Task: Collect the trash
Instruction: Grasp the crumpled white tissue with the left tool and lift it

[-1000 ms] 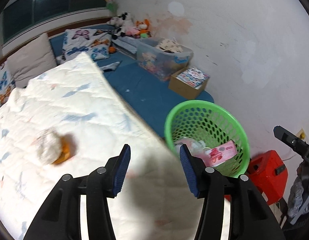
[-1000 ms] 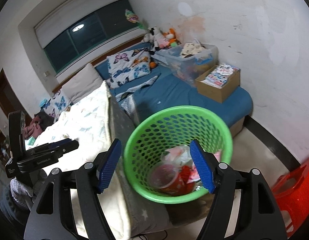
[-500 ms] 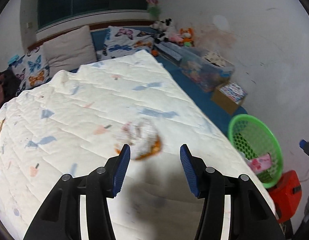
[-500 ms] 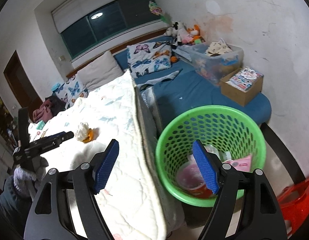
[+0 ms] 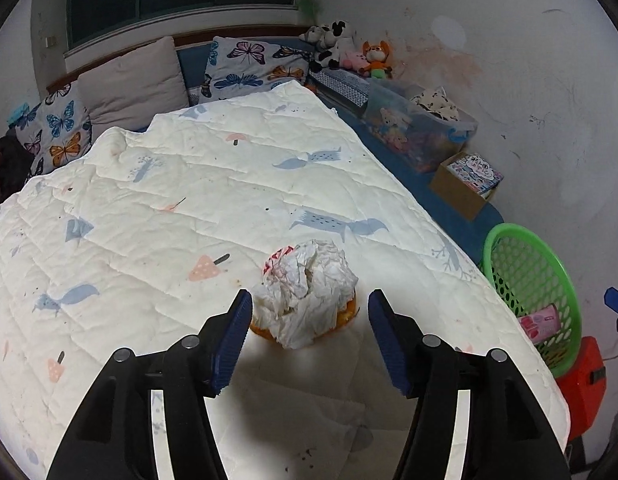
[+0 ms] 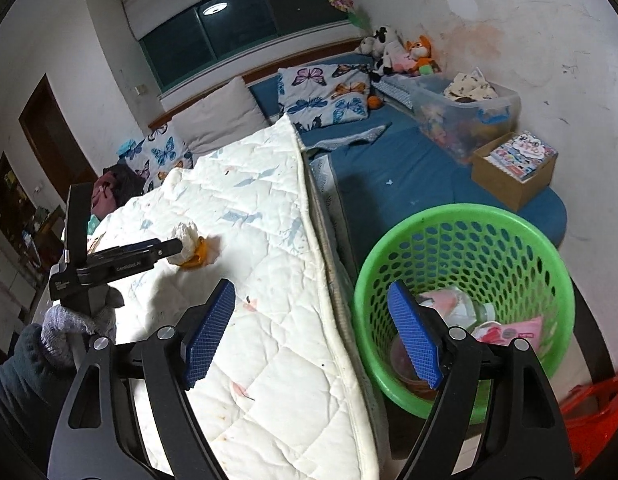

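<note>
A crumpled white paper wad sits on an orange scrap on the quilted bed. My left gripper hangs just in front of the wad. Its jaws are opening, the wad lies between the blue pads, and neither pad presses on it. From the right wrist view the left gripper reaches the same wad, held by a gloved hand. My right gripper hovers over the bed's edge, its jaws opening with nothing between them. The green basket beside the bed holds a pink packet and other trash.
The basket stands on the floor at the bed's right side, next to a red stool. A clear plastic bin and a cardboard box sit on the blue mattress behind it. Pillows and plush toys line the headboard.
The left gripper swung away from the basket and closed in on the paper wad, and its jaws widened. The right gripper drifted left, so the basket slid right in its view; its jaws widened too.
</note>
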Motion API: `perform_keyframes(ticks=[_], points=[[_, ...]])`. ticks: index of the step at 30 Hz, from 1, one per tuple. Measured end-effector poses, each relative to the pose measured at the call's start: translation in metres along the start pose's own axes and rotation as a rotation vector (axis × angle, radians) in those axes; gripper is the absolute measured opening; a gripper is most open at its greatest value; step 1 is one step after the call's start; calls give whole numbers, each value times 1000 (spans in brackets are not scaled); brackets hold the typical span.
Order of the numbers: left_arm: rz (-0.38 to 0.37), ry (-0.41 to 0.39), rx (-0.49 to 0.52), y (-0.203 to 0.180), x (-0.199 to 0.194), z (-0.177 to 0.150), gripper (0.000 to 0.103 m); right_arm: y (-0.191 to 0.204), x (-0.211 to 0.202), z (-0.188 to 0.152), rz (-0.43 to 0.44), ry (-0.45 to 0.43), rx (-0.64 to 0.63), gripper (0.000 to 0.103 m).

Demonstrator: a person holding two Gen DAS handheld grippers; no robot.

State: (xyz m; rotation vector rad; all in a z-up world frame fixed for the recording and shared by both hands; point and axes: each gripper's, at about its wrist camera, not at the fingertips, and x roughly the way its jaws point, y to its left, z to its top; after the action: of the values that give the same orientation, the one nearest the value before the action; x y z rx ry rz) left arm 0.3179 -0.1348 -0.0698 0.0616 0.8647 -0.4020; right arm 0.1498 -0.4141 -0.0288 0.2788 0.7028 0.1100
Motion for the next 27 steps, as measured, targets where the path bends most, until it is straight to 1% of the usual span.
perform_keyframes(ticks=[6, 8, 15, 21, 27], points=[[18, 15, -7, 5, 13, 5, 58, 2, 9, 0, 3, 21, -5, 79], [24, 17, 6, 4, 16, 5, 58, 3, 11, -1, 3, 28, -5, 79], [6, -11, 22, 5, 11, 5, 41, 8, 18, -3, 6, 43, -16, 79], [0, -28, 23, 8, 6, 3, 36, 11, 19, -3, 14, 47, -21, 79], [-9, -68, -5, 15, -13, 5, 35, 16, 20, -1, 19, 49, -38, 79]])
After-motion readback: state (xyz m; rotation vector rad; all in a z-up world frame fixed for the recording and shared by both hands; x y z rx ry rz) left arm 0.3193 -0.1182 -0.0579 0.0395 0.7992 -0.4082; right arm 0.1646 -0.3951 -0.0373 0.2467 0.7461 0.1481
